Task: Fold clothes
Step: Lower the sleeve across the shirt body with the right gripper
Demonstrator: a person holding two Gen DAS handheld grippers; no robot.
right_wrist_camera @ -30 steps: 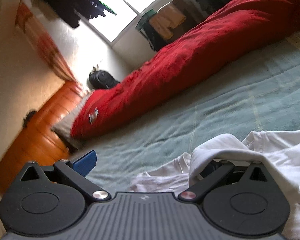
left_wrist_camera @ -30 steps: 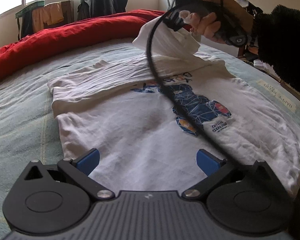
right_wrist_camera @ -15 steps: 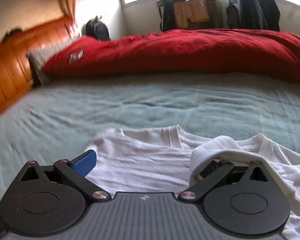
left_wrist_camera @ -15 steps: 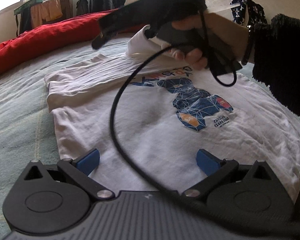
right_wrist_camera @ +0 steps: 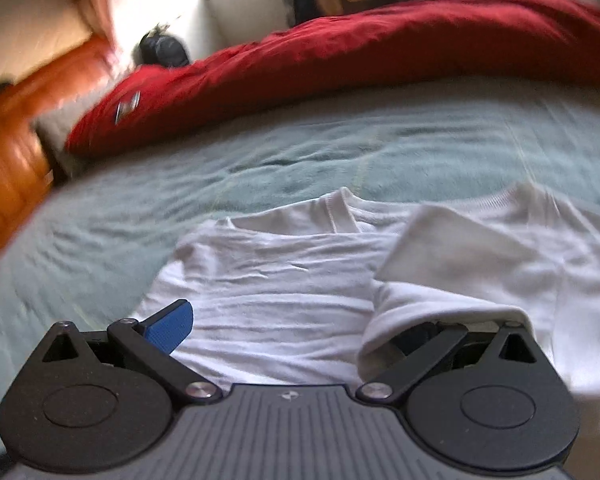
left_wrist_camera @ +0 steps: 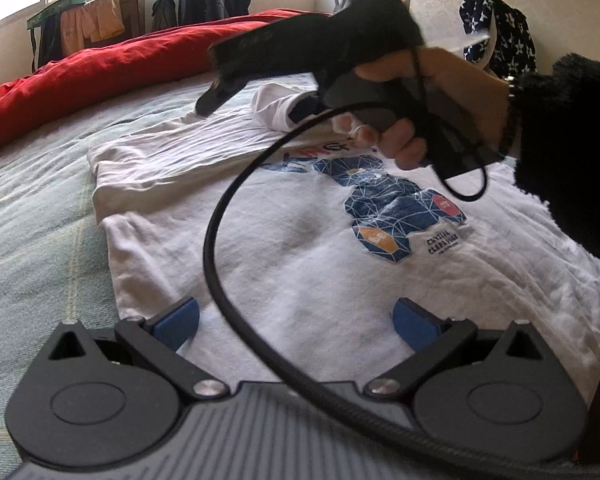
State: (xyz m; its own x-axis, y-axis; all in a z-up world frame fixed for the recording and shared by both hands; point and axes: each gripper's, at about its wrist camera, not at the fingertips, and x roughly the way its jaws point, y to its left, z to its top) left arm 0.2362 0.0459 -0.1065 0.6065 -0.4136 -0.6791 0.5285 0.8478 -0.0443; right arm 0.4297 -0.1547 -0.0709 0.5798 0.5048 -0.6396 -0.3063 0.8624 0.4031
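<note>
A white T-shirt point(left_wrist_camera: 300, 248) with a blue geometric print lies face up on the green bedspread point(left_wrist_camera: 32, 216). My left gripper point(left_wrist_camera: 296, 320) hovers open over the shirt's hem, holding nothing. A hand in a black fuzzy sleeve point(left_wrist_camera: 572, 152) holds my right gripper point(left_wrist_camera: 256, 104) above the shirt's chest. Its jaws stand wide apart. The shirt's sleeve point(right_wrist_camera: 440, 280) is folded inward and draped over the right finger, hiding the pad. The left fingertip point(right_wrist_camera: 170, 324) is bare, and my right gripper point(right_wrist_camera: 292, 330) sits low over the shirt near the collar point(right_wrist_camera: 340, 208).
A red duvet point(left_wrist_camera: 100, 68) lies bunched along the far side of the bed. A black cable point(left_wrist_camera: 216, 240) loops across the left wrist view. A wooden headboard point(right_wrist_camera: 8, 140) stands at the left. Clothes point(left_wrist_camera: 92, 24) hang by the window, and a star-patterned garment point(left_wrist_camera: 496, 24) hangs at the right.
My right gripper has come down and swung left over the shirt's chest, carrying the draped sleeve lower onto the shirt. My left gripper has stayed open over the hem.
</note>
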